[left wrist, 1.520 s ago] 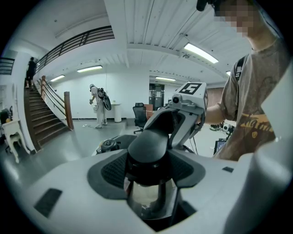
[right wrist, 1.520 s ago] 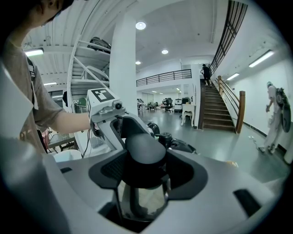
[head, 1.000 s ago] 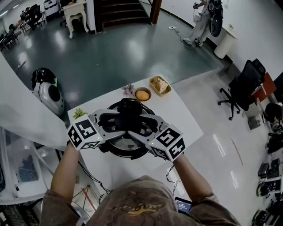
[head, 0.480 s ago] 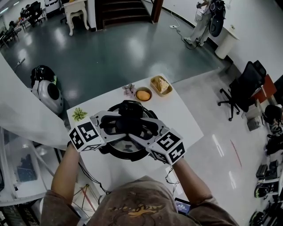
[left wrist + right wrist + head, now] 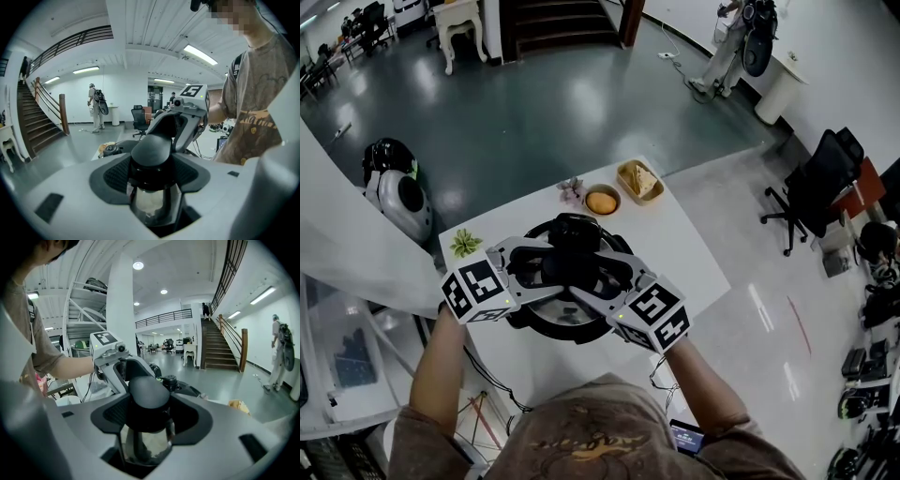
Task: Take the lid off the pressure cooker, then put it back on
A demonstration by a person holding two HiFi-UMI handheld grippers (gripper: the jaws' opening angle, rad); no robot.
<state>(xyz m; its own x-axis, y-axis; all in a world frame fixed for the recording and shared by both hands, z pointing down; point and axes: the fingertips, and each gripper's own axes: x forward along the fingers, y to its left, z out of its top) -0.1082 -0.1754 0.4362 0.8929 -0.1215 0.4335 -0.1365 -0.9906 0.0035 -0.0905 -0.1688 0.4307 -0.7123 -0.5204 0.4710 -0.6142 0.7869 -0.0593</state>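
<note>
The pressure cooker [image 5: 546,323] sits mid-table, lid [image 5: 581,234] apparently on. My left gripper [image 5: 551,270] and right gripper [image 5: 586,279] each clamp the black lid handle [image 5: 151,149] from opposite sides, I judge for a level lift.

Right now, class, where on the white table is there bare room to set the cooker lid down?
Bare tabletop lies right of the pressure cooker, this side of the basket, and in a strip along the near edge. The far side is crowded: bowl, flowers, a green sprig at the left corner.
</note>
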